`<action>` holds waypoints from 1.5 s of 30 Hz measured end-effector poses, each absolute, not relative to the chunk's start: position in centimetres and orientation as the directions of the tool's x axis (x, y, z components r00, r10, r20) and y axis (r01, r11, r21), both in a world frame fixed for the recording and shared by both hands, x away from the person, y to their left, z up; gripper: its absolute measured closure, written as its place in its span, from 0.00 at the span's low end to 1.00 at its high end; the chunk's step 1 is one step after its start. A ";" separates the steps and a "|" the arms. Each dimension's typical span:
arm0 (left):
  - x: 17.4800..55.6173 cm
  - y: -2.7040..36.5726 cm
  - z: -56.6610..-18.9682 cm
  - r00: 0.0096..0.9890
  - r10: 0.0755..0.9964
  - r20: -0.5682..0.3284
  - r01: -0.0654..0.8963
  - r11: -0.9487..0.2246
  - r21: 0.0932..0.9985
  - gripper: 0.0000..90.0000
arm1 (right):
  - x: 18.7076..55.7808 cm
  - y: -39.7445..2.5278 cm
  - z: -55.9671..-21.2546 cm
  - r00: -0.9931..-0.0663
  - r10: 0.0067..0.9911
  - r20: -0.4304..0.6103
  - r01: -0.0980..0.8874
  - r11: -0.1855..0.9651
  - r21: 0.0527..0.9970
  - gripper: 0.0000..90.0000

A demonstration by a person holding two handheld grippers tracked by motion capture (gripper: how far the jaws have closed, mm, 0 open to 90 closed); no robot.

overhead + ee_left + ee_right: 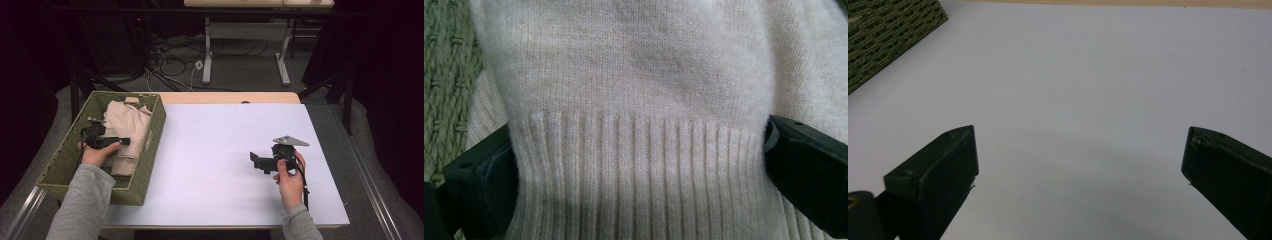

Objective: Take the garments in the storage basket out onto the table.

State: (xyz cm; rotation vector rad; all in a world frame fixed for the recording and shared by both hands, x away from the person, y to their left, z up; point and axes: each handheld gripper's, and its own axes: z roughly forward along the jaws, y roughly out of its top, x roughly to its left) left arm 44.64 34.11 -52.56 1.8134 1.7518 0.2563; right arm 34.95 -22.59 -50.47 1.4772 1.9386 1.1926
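So your left gripper point(639, 165) sits spread around the cream sweater's point(639, 75) ribbed hem, fabric bunched between; your right gripper point(1078, 165) hangs wide apart above the table point(1088, 75).

Sweater point(639, 100) cut off by edges; lower part hidden in basket point(67, 150).

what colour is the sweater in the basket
Cream, with a ribbed knit hem; the sweater shows best in the left gripper view.
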 end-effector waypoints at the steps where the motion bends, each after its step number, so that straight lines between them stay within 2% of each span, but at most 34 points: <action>1: 44.7 34.0 -52.6 0.121 0.959 -0.256 0.850 0.033 0.526 0.01 | 35.0 -22.6 -50.5 -0.345 0.926 0.156 0.560 0.070 0.826 0.02; 5: 44.8 33.9 -52.7 0.148 0.957 -0.250 0.850 0.006 0.527 0.03 | 35.0 -22.4 -50.6 -0.353 0.922 0.160 0.563 0.073 0.823 0.02; 11: 44.7 34.0 -52.4 0.175 0.948 -0.266 0.860 -0.016 0.509 0.18 | 35.1 -22.4 -50.6 -0.352 0.922 0.162 0.563 0.071 0.823 0.02; 21: 44.4 34.0 -52.5 0.195 0.935 -0.295 0.851 -0.012 0.525 0.35 | 35.3 -22.3 -50.7 -0.351 0.921 0.171 0.568 0.064 0.821 0.03; 28: 44.3 33.8 -52.1 0.200 0.938 -0.284 0.851 -0.023 0.525 0.47 | 35.4 -22.4 -50.8 -0.345 0.922 0.175 0.571 0.059 0.819 0.04; 40: 44.1 33.4 -51.1 0.184 0.937 -0.296 0.858 -0.006 0.513 0.52 | 35.5 -22.6 -50.8 -0.339 0.926 0.168 0.575 0.062 0.816 0.04; 45: 43.9 33.5 -50.5 0.192 0.925 -0.329 0.857 0.006 0.516 0.54 | 35.6 -22.6 -50.9 -0.339 0.928 0.157 0.574 0.072 0.816 0.04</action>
